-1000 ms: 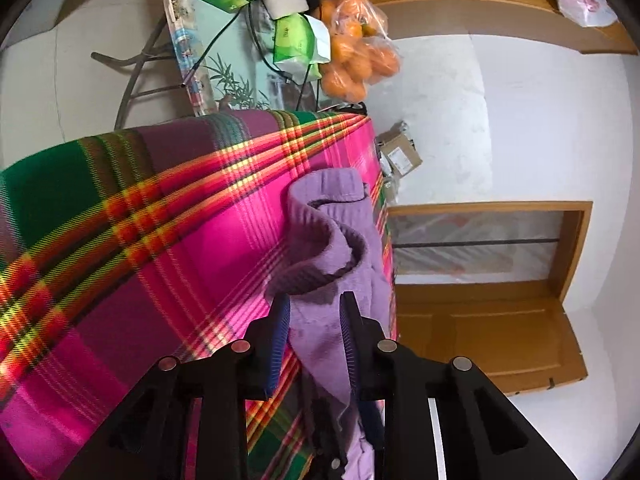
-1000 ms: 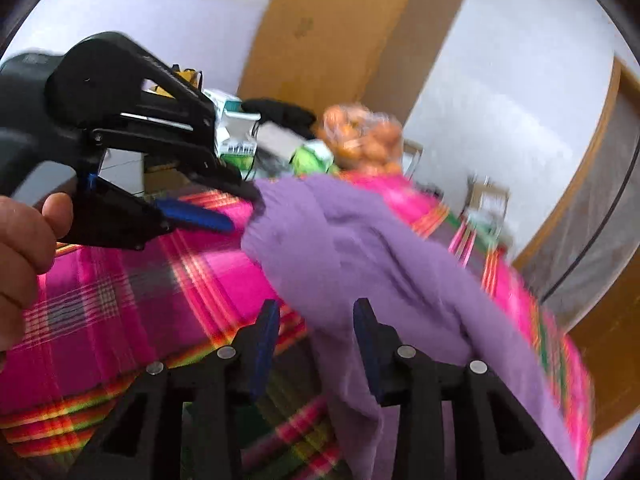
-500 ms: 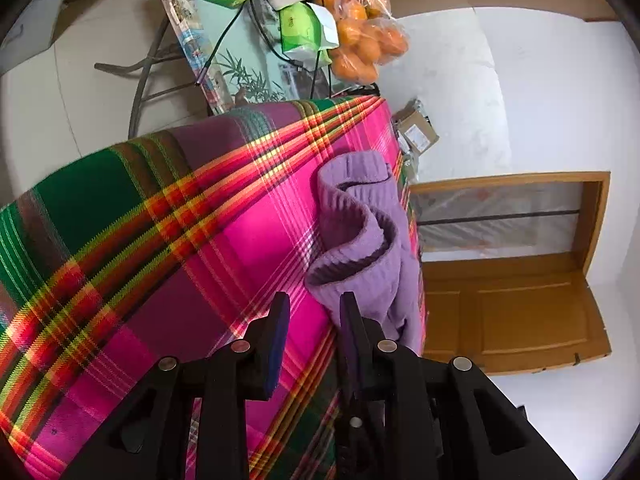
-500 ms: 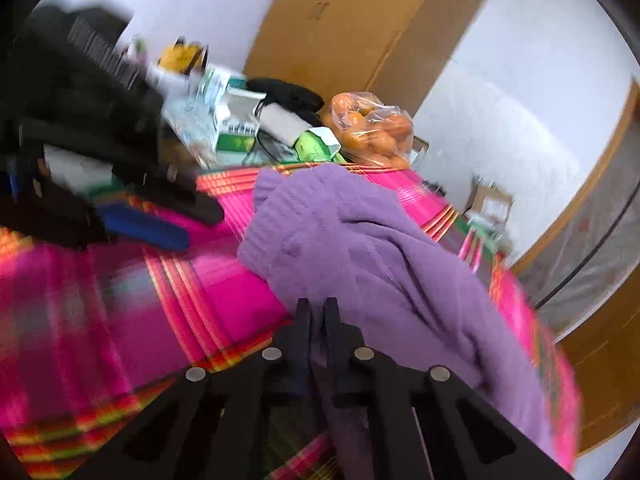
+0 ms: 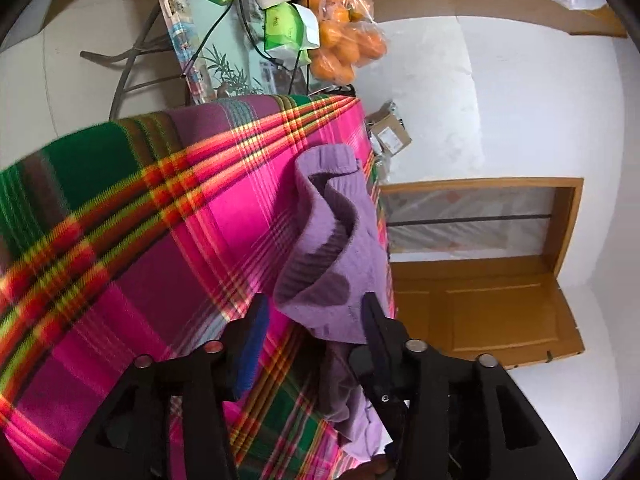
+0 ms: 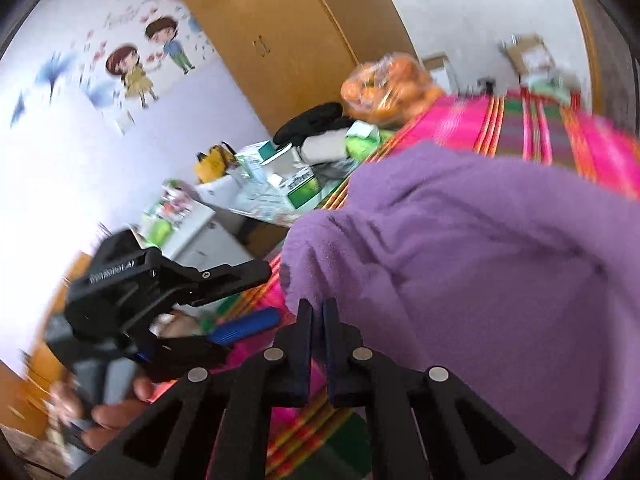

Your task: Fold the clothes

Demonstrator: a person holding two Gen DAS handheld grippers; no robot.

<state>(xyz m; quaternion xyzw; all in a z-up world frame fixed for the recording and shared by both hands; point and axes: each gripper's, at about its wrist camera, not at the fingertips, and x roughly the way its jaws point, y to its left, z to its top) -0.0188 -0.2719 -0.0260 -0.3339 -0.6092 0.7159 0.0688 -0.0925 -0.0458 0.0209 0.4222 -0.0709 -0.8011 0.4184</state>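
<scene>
The purple sweater [image 5: 344,248] lies bunched along the right edge of the plaid blanket [image 5: 160,216], one end hanging over that edge. The right gripper [image 6: 318,312] is pressed together at the near hem; whether cloth sits between its fingers cannot be told, but the hold appears meant to anchor that hem. The left gripper [image 5: 312,316] is spread, its fingers straddling the ribbed fold without touching it, apparently ready to take a second corner. Open blanket extends left of the sweater, giving room to spread it flat. A bag of oranges [image 5: 344,48] sits well beyond the far edge.
</scene>
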